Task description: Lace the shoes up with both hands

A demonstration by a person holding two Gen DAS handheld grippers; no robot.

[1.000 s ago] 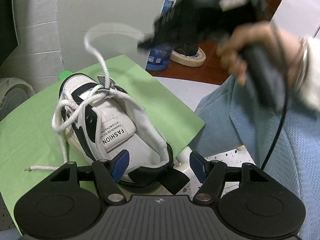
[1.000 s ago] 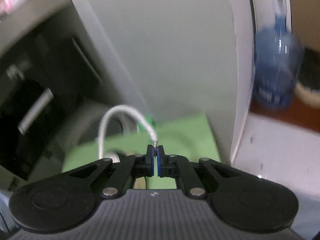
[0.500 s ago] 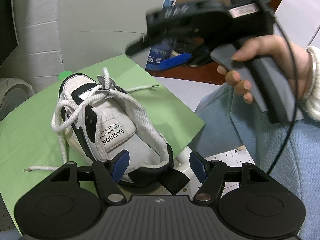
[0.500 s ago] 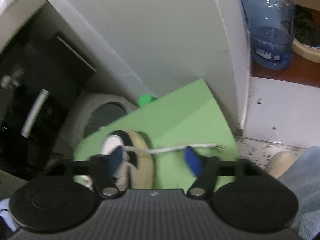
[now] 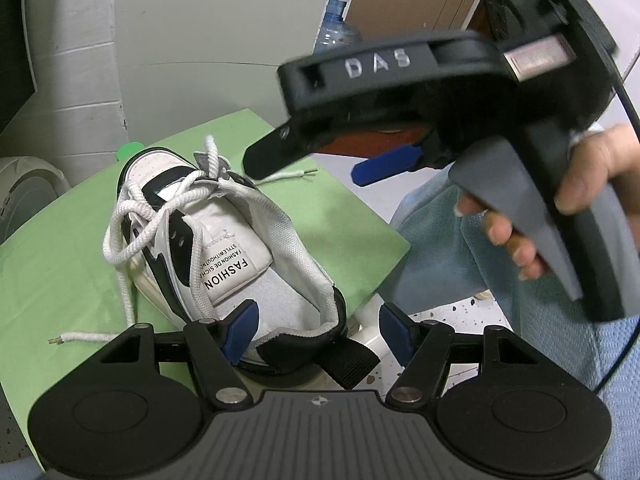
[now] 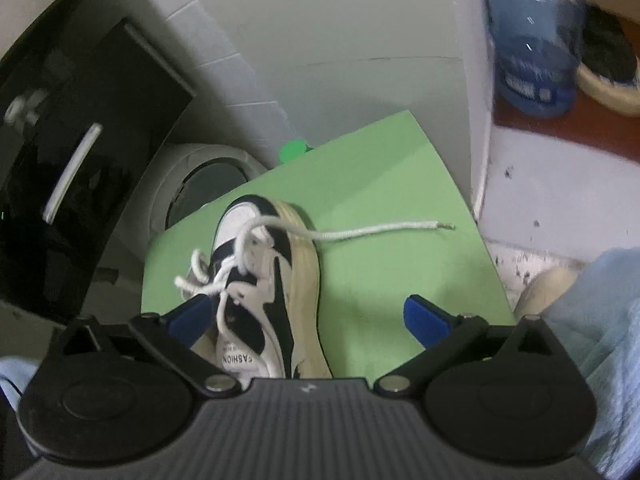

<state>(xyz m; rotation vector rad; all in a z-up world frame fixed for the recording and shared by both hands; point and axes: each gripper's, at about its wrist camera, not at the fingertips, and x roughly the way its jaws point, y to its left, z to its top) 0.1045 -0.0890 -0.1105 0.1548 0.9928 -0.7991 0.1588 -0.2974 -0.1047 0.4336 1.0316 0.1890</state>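
A white and black sneaker point(image 5: 224, 248) lies on a green mat point(image 5: 60, 280), toe pointing away. Its white lace is loosely threaded. One lace end point(image 5: 80, 336) trails left and the other lace end point(image 6: 384, 230) lies on the mat right of the toe. My left gripper point(image 5: 318, 332) stands open around the heel; its right pad is apart from the shoe. My right gripper point(image 6: 308, 318), held by a hand point(image 5: 592, 184), hovers above the shoe's right side. Its jaws are opening wide and grip nothing.
A blue water jug point(image 6: 532, 40) and a woven basket point(image 6: 608, 80) stand on the floor at the far right. A white round appliance point(image 6: 200, 184) and a dark cabinet point(image 6: 60, 160) are left of the mat. Light blue cloth point(image 5: 460, 260) is at the mat's right edge.
The right gripper went from shut on the lace end to wide open. The lace end dropped onto the mat right of the toe. The right gripper swung nearer the shoe; the left stayed still.
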